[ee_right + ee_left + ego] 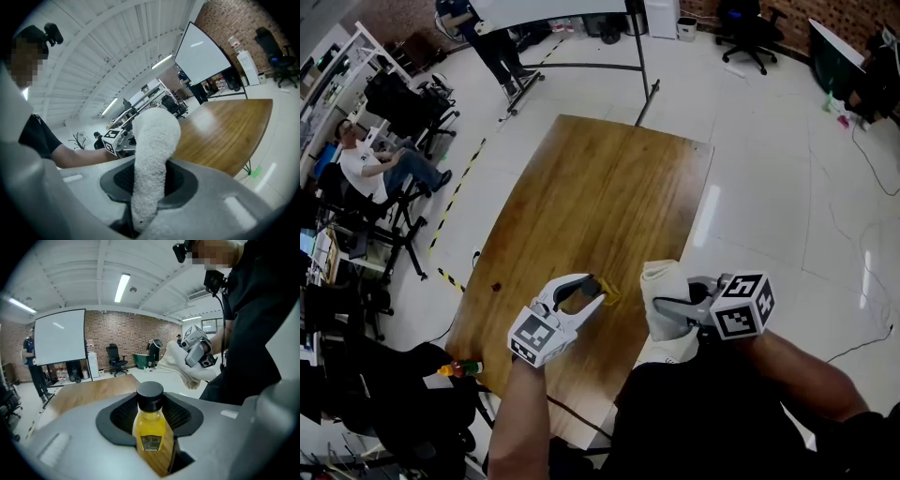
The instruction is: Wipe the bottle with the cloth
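Left hand-held gripper (592, 291) is closing round bottle (151, 427), presumably to steady it; at three o'clock, right hand-held gripper (667, 307) clamps cloth (152, 154) for wiping.

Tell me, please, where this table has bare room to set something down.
The table is bare across its middle and far half, out to its far edge. The near edge is crowded: the left tongs are closing around the bottle, and the right tongs hold the cloth beside them.

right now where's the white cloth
The fluffy white cloth sits lower right in the head view, clamped in the right gripper beside the wooden table.
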A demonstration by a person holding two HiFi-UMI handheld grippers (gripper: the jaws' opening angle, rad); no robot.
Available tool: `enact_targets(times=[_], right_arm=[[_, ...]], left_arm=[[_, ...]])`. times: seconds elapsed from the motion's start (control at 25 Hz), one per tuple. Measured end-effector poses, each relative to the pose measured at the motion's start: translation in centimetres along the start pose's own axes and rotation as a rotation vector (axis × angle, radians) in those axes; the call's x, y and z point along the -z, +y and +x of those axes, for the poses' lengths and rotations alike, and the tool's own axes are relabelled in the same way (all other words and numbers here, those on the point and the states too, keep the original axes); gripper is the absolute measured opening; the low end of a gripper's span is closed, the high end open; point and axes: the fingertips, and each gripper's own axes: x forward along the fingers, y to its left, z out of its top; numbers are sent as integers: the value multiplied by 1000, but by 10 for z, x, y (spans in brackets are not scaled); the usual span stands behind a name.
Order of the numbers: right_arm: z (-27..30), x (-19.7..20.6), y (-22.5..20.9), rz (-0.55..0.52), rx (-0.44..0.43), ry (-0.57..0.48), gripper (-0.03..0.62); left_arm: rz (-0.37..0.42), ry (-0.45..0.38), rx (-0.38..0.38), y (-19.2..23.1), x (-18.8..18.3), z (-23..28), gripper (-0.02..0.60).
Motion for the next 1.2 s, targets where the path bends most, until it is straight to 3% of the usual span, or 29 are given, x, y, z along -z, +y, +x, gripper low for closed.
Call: enact_targets(times=[0.12, 0.32, 0.44, 0.6, 0.88, 1.2], right_arm=[[4, 2, -1, 39, 3, -35, 74], [10, 6, -19, 200, -6, -150, 74], [29, 10, -31, 312, -74, -210, 74], [67, 5, -24, 276, -147, -243, 74], [91, 12, -41, 268, -154, -227, 74], [104, 43, -75, 267, -43, -137, 74]], left_arm=[[-85, -10, -121, 3, -3, -1, 178], [-276, -40, -517, 14, -2, -5, 178], [-331, -61, -656, 17, -3, -2, 178], [-305, -54, -656, 13, -10, 5, 170], [-386, -99, -598, 12, -3, 3, 170], [-401, -113, -596, 14, 2, 9, 170]])
